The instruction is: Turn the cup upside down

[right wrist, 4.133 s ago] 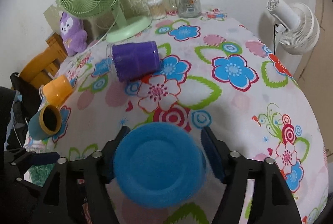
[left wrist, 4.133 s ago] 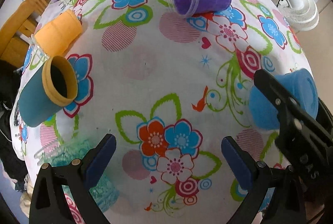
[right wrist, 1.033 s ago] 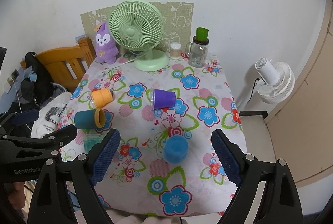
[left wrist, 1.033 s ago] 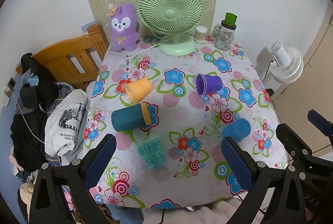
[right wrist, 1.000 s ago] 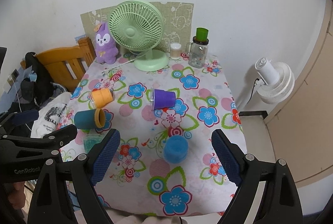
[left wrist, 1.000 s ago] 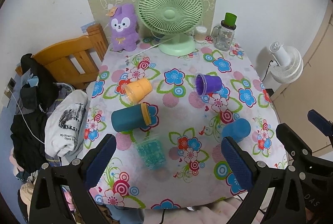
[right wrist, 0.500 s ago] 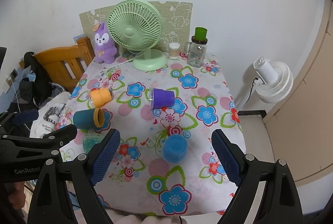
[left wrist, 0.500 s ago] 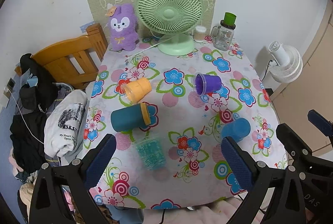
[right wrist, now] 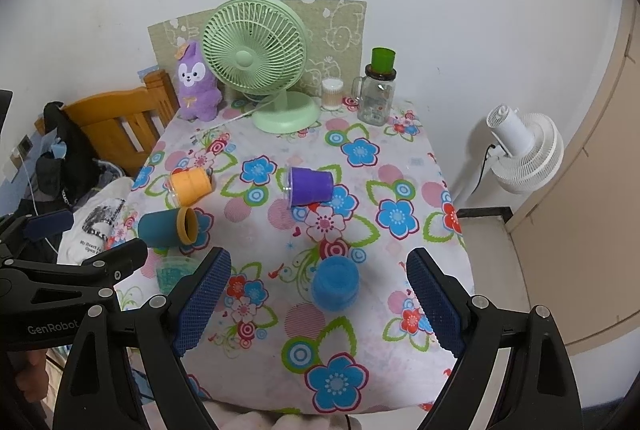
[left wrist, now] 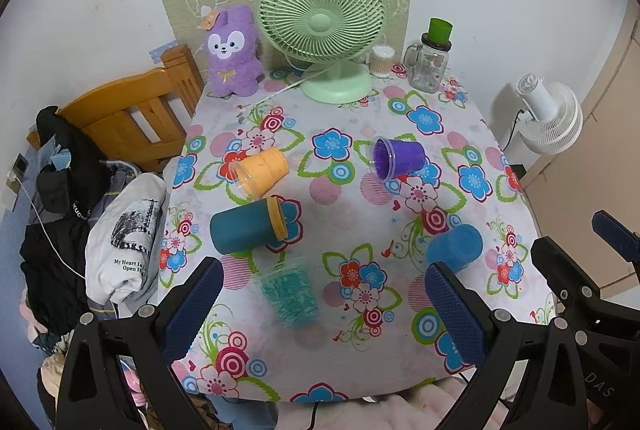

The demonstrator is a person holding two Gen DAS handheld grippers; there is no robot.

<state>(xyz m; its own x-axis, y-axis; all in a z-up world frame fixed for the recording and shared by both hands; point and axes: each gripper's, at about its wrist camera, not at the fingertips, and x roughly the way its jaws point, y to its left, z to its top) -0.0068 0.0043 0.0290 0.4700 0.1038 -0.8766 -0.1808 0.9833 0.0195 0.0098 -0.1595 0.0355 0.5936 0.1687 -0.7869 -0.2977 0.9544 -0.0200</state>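
Note:
A light blue cup (left wrist: pixel 455 245) stands upside down near the table's right front; it also shows in the right wrist view (right wrist: pixel 335 283). A purple cup (left wrist: pixel 396 158) (right wrist: pixel 310 185), an orange cup (left wrist: pixel 261 172) (right wrist: pixel 189 184) and a dark teal cup with an orange rim (left wrist: pixel 248 227) (right wrist: pixel 168 225) lie on their sides. A clear teal cup (left wrist: pixel 290 293) (right wrist: pixel 172 272) stands near the front left. My left gripper (left wrist: pixel 320 310) and right gripper (right wrist: pixel 318 306) are open and empty, held high above the table's front edge.
The floral tablecloth (left wrist: pixel 348 206) covers the table. A green desk fan (left wrist: pixel 322 20), purple plush (left wrist: pixel 231 52), glass jar (left wrist: pixel 434 60) and small container (left wrist: pixel 382 60) stand at the back. A wooden chair with clothes (left wrist: pixel 132 122) is left; a white floor fan (left wrist: pixel 548 118) is right.
Four seconds ago my right gripper held the light blue cup low over the table. Both grippers have since pulled up and back. Over the last second nothing has visibly changed.

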